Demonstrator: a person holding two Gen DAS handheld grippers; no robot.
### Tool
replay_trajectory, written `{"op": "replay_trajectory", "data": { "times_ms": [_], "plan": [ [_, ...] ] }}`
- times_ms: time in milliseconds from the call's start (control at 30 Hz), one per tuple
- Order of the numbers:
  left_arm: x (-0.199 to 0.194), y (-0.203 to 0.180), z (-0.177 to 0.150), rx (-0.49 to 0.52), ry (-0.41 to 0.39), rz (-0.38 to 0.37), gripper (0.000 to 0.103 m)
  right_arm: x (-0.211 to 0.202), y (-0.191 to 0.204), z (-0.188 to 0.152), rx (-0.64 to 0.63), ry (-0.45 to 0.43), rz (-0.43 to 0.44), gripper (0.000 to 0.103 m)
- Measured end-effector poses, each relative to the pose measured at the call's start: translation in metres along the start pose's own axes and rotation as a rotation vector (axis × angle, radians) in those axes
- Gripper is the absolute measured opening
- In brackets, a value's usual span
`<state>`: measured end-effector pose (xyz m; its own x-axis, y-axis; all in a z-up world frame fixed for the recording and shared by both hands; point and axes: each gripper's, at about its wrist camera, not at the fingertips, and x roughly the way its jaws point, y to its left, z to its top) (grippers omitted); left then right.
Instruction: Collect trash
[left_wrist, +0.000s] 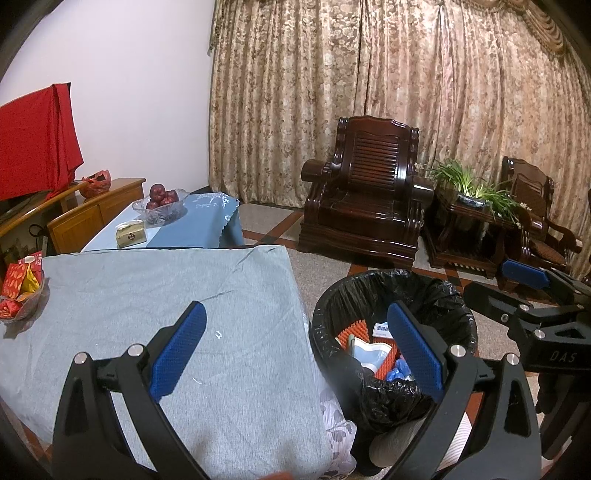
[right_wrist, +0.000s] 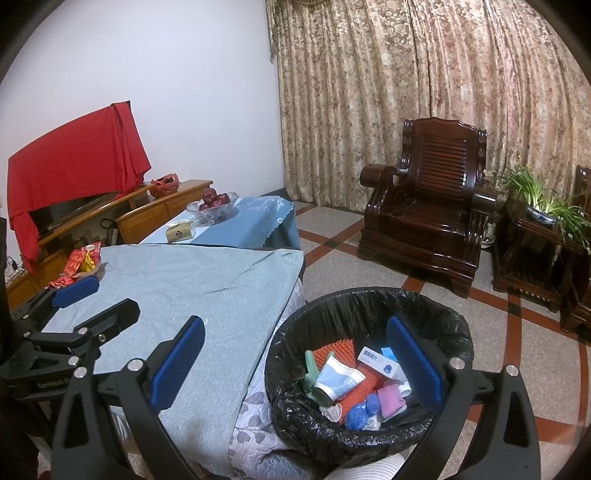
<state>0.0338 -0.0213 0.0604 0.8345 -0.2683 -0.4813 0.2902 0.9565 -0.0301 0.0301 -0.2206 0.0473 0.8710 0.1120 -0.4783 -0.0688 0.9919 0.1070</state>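
A bin with a black liner (right_wrist: 369, 306) (left_wrist: 391, 284) stands on the floor by the table's right edge. Inside lie a white box (right_wrist: 380, 363), an orange spiky mat (right_wrist: 330, 349), a pouch (right_wrist: 338, 380), blue wads (right_wrist: 356, 417) and a pink piece (right_wrist: 391, 398). My right gripper (right_wrist: 295, 354) is open and empty, straddling the table edge and the bin. My left gripper (left_wrist: 295, 339) is open too, with nothing between its fingers, one finger over the grey-blue tablecloth (left_wrist: 166, 295), the other over the bin. Each gripper shows at the edge of the other's view.
A glass dish of red snack packets (left_wrist: 20, 288) sits at the table's far left. Beyond is a low table with a bowl of apples (left_wrist: 160, 201) and a gold box (left_wrist: 129, 234). A dark wooden armchair (left_wrist: 365, 199) and a plant stand (left_wrist: 476, 218) stand on the tiled floor.
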Motion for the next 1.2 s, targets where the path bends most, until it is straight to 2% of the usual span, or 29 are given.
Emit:
{"op": "replay_trajectory", "data": {
  "times_ms": [933,1200],
  "plan": [
    [-0.0006,-0.0007,0.0017,0.002,0.003,0.003,0.096,0.0015,0.0023,-0.0029,0.004,0.009,0.002,0.097],
    [-0.0023,0.0019,-0.0075,0.000,0.009,0.005,0.096,0.0051,0.0029,-0.0077,0.009,0.018,0.006,0.097]
  ]
}}
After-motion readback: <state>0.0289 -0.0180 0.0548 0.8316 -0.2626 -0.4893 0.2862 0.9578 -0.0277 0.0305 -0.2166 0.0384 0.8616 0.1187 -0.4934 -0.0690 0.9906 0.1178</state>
